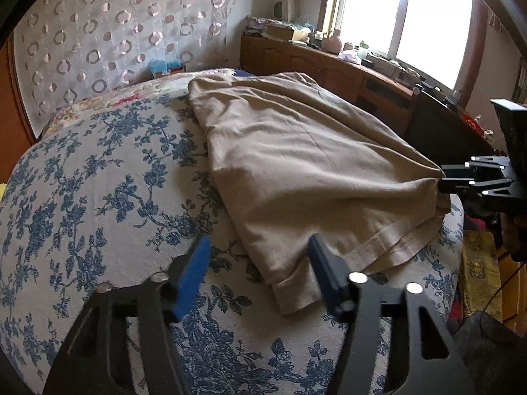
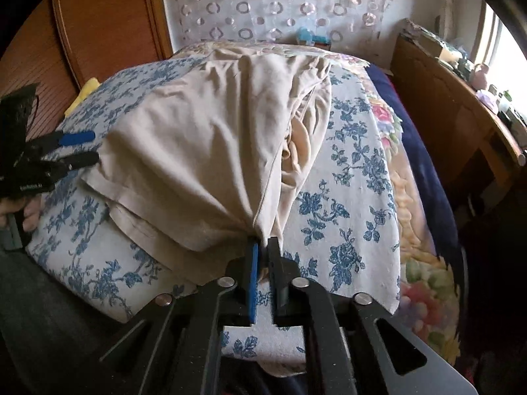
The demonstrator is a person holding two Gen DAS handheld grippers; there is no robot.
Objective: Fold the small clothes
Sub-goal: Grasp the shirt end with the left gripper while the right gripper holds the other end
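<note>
A beige garment (image 1: 296, 151) lies doubled over on the blue-flowered bed cover (image 1: 98, 197). My left gripper (image 1: 260, 256) is open over the garment's near hem corner. Its right finger (image 1: 324, 263) rests at the cloth and its blue left pad (image 1: 194, 270) stands clear over the cover. At the right edge, my right gripper (image 1: 443, 177) meets the other near corner. In the right wrist view, the garment (image 2: 204, 138) bunches into my right gripper (image 2: 263, 247), whose narrow jaws pinch the gathered cloth, with creases fanning out from them. The left gripper (image 2: 94, 148) is at the garment's left corner.
A wooden cabinet (image 1: 329, 65) loaded with clutter runs under the bright window on the right. A ring-patterned curtain (image 2: 280, 10) hangs behind the bed. A flowered quilt (image 2: 421, 263) and a dark blue sheet (image 2: 395, 98) lie right of the cover. A hand (image 2: 23, 214) holds the left gripper.
</note>
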